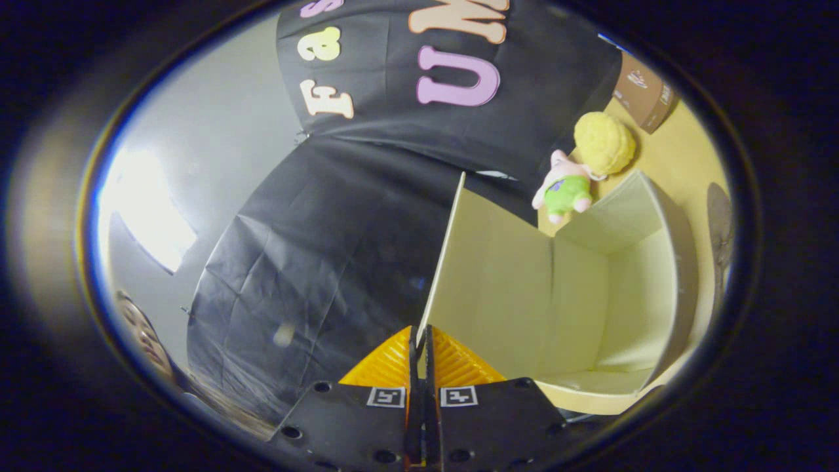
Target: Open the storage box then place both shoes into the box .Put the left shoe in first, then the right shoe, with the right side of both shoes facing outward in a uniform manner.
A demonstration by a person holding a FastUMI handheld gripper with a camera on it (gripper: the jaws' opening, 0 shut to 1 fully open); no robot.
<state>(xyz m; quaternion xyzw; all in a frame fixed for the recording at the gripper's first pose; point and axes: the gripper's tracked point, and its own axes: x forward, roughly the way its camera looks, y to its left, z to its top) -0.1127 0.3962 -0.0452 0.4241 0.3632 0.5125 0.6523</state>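
Gripper view: jaws (419, 341) pressed together with almost no gap, pinching the thin edge of the raised lid (488, 275) of the cream cardboard storage box (645, 282). Both fingers appear to sit on that edge, one each side.

Box is open, lid swung up and standing to the left of the box cavity, hinged along the fold where the two meet. Interior empty: pale walls and floor visible, no shoes inside.

Box sits on the yellow desk (668, 157). Just beyond the box's far corner, a small pink plush toy in green shorts (565, 188), touching or nearly touching a yellow knobbly ball (604, 142) behind it. Further beyond the box, a brown cardboard carton (645, 88) at the desk's far end.

Black cloth wall (314, 249) left of the lid.
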